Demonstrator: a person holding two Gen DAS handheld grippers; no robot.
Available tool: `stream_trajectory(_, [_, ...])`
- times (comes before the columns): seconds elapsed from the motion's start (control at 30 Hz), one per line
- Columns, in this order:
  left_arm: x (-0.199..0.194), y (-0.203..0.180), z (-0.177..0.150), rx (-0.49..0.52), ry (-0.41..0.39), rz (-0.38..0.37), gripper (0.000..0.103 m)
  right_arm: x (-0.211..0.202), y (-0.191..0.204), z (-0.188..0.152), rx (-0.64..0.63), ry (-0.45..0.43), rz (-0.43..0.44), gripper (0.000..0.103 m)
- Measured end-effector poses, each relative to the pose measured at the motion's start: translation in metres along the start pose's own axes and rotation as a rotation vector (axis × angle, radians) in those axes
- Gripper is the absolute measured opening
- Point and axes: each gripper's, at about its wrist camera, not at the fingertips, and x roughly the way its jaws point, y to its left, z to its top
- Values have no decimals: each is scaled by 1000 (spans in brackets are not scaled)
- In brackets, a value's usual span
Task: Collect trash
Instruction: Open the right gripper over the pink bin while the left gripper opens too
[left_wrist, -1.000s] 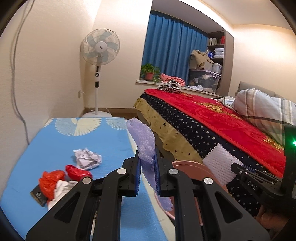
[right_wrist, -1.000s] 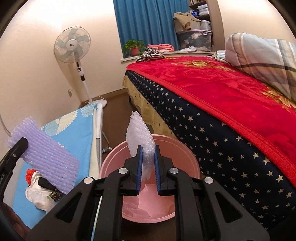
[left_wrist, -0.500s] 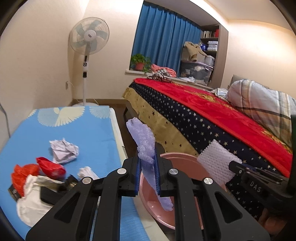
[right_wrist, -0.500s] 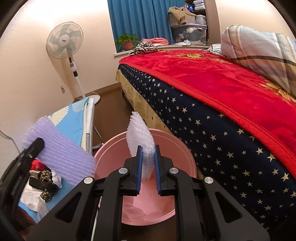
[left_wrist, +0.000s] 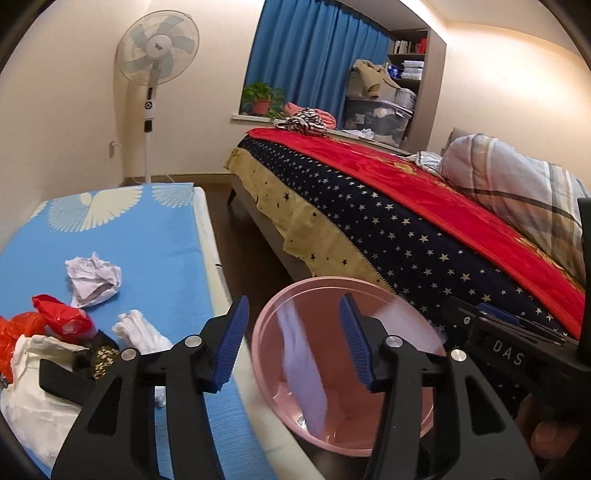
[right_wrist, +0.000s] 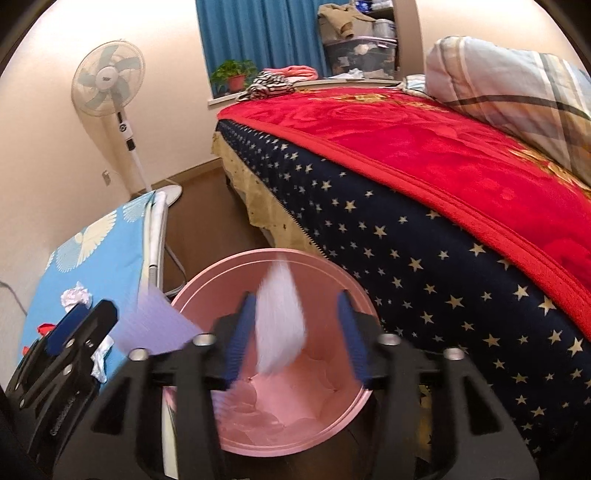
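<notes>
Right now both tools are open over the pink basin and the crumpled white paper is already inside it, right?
Not quite. The crumpled white paper lies on the blue table, as the left wrist view shows. Both tools, left and right, are opening over the pink basin.

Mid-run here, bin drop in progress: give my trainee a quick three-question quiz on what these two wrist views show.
1. True or false: the purple foam net is clamped between the left gripper pads.
2. What colour is the bin below both grippers?
3. Which lies nearest the far end of the blue table? A) crumpled white paper B) red plastic bag C) black wrapper

Key:
1. False; the jaws are opening and the net is blurred, dropping free, as is the white foam net at the right gripper.
2. Pink.
3. A.
</notes>
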Motion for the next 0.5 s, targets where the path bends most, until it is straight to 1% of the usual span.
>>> stream_trajectory(0.2, [-14, 9, 3, -6, -22, 13, 50, -3, 4, -2, -8, -5, 22, 50])
stream_trajectory(0.37, [-33, 14, 2, 11, -41, 39, 50, -11, 19, -10, -31, -3, 101, 50])
stream_trajectory(0.5, [-55, 26, 0, 2, -61, 69, 50, -21, 35, -17, -69, -7, 171, 46])
